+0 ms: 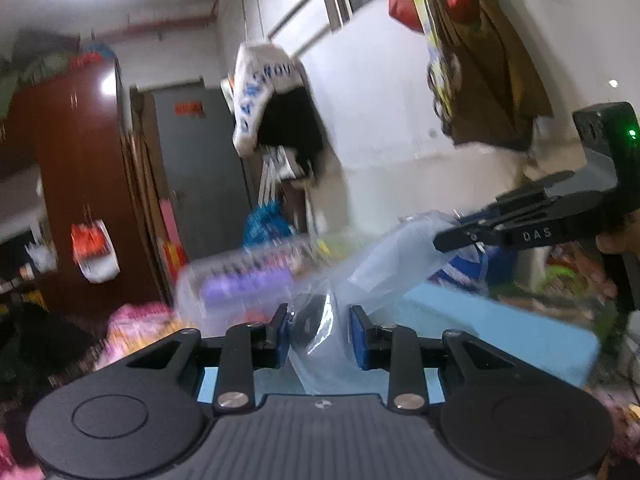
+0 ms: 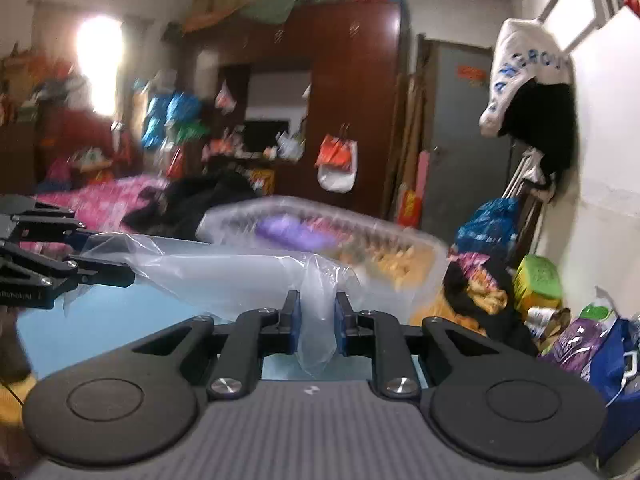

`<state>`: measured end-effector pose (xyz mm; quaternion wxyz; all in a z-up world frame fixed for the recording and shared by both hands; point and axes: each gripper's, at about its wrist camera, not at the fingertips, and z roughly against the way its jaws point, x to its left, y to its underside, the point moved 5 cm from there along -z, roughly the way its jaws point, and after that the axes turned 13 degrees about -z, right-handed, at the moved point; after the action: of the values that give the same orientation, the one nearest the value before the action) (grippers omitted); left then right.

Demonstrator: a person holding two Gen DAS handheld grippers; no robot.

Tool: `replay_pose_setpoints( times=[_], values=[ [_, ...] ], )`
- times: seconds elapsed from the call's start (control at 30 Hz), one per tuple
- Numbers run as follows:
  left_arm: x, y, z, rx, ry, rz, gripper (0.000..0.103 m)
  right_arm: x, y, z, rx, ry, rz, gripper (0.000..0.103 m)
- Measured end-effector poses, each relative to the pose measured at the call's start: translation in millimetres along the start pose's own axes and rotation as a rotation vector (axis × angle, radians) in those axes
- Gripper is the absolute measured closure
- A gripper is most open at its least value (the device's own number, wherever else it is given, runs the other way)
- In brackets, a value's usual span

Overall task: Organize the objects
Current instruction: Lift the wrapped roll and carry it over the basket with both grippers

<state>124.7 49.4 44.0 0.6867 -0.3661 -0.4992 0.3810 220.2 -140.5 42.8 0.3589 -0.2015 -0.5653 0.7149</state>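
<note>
Plastic bag hangs pinched between both grippers, left gripper and right gripper; clear storage bin sits just behind, above blue surface.

A light blue counter with a clear storage bin on it

The counter is a flat, pale blue surface lying just under and ahead of the right hand-held gripper; seen from the left hand-held gripper, its blue top stretches off to that gripper's right. On its far side, ahead of both, sits a clear plastic bin with a ribbed rim, holding something purple and some orange-yellow items, all blurred. Whether the bin rests on the counter itself or just behind its far edge is hard to tell.
</note>
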Motion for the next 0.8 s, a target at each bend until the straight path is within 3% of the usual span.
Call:
replay_pose_setpoints(
  times=[0.13, 0.3, 0.53, 0.8],
  values=[
    [25.2, -42.0, -27.2, -0.026, -0.049, 0.007, 0.069, -9.5, -35.6, -23.3, -0.039, 0.049, -0.027, 0.084],
    [42.7, -66.7, -79.7, 0.043, -0.110, 0.042, 0.068, -28.2, -49.4, -60.4, -0.022, 0.108, -0.074, 0.083],
    [49.6, -52.7, -149.3, 0.161, -0.131, 0.058, 0.069, -45.8, -28.9, -110.7, 0.074, 0.176, -0.124, 0.083],
    [53.5, -33.9, -160.5, 0.184, -0.132, 0.030, 0.069, -49.9, -12.9, -118.2, 0.102, 0.168, -0.133, 0.082]
  ],
)
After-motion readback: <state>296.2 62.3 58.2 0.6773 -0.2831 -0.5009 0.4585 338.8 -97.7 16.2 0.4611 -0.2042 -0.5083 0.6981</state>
